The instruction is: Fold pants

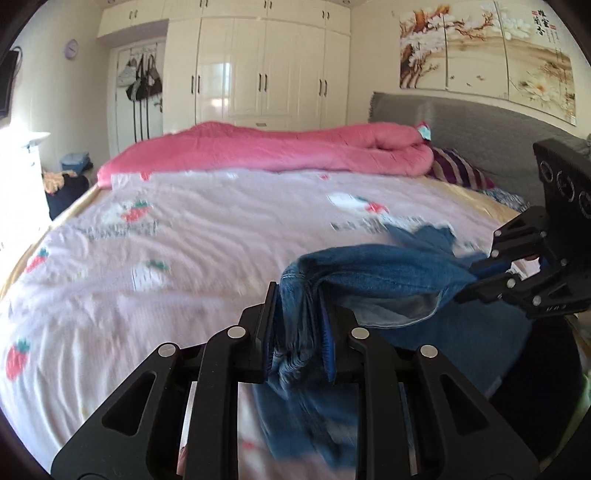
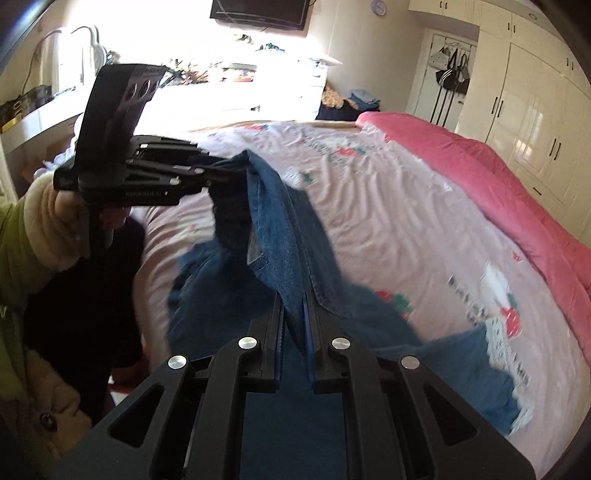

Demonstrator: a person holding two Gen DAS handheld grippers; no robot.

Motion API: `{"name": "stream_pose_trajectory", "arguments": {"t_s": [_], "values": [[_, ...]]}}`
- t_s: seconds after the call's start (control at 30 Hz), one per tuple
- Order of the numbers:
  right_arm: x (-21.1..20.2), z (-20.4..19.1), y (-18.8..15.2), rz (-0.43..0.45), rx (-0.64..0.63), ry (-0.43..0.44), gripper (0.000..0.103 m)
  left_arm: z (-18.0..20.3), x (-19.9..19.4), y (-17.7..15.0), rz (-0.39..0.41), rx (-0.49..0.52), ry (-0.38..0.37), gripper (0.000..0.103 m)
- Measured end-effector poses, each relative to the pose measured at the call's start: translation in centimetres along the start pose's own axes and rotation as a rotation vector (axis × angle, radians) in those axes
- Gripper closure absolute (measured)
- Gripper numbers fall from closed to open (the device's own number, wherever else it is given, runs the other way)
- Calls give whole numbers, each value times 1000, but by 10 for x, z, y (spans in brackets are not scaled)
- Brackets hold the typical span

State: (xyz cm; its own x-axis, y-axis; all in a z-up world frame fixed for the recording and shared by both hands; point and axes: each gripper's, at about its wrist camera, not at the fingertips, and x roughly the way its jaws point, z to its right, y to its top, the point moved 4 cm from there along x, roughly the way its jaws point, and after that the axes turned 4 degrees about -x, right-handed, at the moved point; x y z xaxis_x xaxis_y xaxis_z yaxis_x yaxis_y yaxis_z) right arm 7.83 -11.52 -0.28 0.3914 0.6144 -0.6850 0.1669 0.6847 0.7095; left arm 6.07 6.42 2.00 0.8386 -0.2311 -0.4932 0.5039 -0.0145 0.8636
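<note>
Nearest, the jeans are clamped by both grippers: bunched denim is pinched in the left gripper, a flat edge in the right gripper. Beyond, the remaining cloth is draped onto the bed.

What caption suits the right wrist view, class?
Both grippers, right gripper and left gripper, clamp blue jeans lifted above the pink bedsheet.

Two grippers: left gripper, right gripper. One pair of blue jeans. One bed, one pink quilt far side, one striped pillow, one wall clock, one TV.
</note>
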Motion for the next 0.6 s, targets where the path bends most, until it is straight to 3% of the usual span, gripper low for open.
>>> {"name": "stream_pose_trajectory", "arguments": {"t_s": [0.23,0.43,0.53,0.6], "values": [[12,-37,-43,-28,113,86,95,13,-18,-43,-115,-25,-36,83],[26,-58,-64,-68,143,121,91,17,-17,-72,-230,-5,3,76],[35,-55,-74,-93,203,135,91,17,-12,-81,-287,-12,12,67],[37,-55,-75,-94,226,141,91,17,-15,-83,-293,-8,25,64]]}}
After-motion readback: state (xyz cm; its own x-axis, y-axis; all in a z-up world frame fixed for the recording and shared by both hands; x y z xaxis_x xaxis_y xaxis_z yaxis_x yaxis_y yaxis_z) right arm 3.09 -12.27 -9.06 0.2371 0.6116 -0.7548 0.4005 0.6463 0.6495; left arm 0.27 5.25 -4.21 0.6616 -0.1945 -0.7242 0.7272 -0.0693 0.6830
